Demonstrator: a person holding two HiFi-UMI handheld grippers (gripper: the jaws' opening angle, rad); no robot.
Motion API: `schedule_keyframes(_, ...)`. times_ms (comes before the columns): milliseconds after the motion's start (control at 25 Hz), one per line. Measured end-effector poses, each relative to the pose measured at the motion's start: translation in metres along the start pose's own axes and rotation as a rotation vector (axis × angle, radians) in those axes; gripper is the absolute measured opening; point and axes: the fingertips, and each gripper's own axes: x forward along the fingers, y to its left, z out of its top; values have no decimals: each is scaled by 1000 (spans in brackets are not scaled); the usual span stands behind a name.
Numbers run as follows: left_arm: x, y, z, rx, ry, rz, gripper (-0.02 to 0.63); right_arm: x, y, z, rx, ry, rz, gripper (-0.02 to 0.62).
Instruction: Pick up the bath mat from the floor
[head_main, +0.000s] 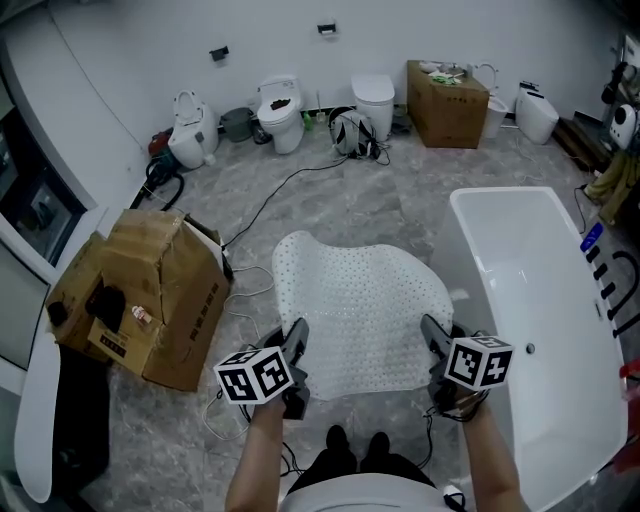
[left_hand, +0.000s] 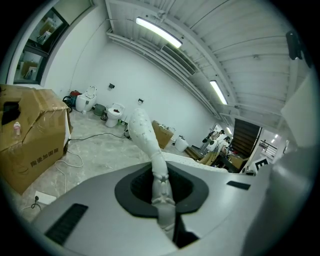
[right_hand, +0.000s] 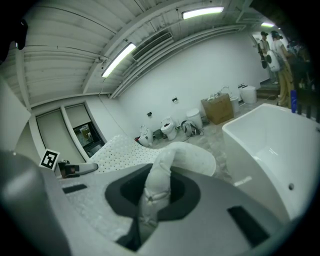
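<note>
We hold the white perforated bath mat (head_main: 355, 300) by its near edge, one corner in each pair of jaws. Our left gripper (head_main: 296, 338) is clenched on the left corner, with a bunched fold of mat pinched between its jaws and running forward from them. Our right gripper (head_main: 433, 335) grips the right corner the same way. The rest of the mat spreads out ahead of and between both pairs of jaws, over the grey floor (head_main: 340, 200). A white bathtub (head_main: 540, 300) stands right of the right jaws. A cardboard box (head_main: 160, 290) stands left of the left jaws.
</note>
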Motion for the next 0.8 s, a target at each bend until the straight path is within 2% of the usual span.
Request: schedule_keyframes(800,-1,-44,-12,25,-18,-24,20,-41,-20,6,-80,-28,-47,25)
